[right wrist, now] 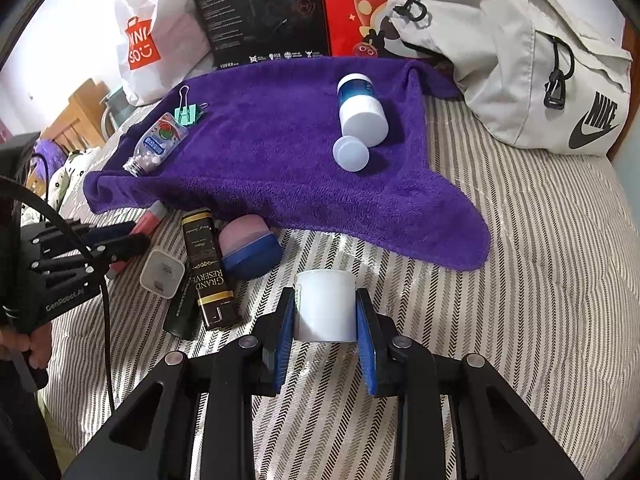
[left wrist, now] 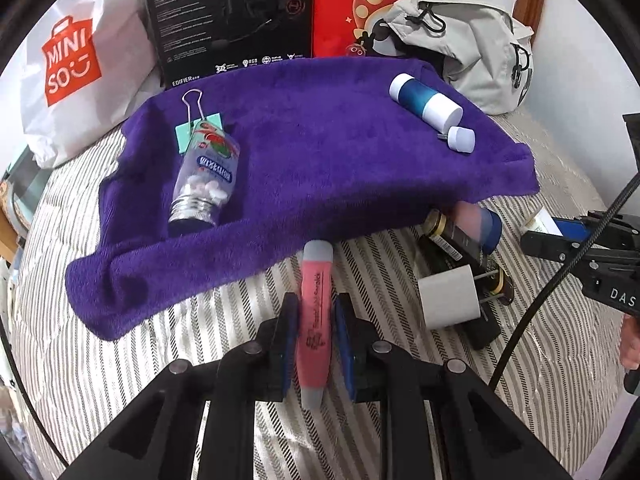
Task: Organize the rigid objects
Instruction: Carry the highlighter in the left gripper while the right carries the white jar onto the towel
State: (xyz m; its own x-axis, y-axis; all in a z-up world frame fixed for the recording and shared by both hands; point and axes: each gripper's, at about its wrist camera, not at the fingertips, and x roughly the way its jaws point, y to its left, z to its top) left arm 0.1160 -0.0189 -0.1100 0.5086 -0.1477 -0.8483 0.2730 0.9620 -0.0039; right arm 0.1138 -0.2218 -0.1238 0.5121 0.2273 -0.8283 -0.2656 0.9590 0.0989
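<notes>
Two tongs (left wrist: 316, 320) (right wrist: 325, 316): pink tube (left wrist: 315, 300), white cylinder (right wrist: 325, 306)

A grey backpack (right wrist: 520, 60), white shopping bag (left wrist: 76, 76) and black box (left wrist: 228, 16) stand behind.

We read MINISO on white bag (left wrist: 76, 68), EDIFIER on black box (left wrist: 228, 20), NIKE on grey backpack (right wrist: 520, 60), GRAND RESERVE on dark lighter (right wrist: 208, 268), GenRobot.AI on left claw (right wrist: 124, 246).
</notes>
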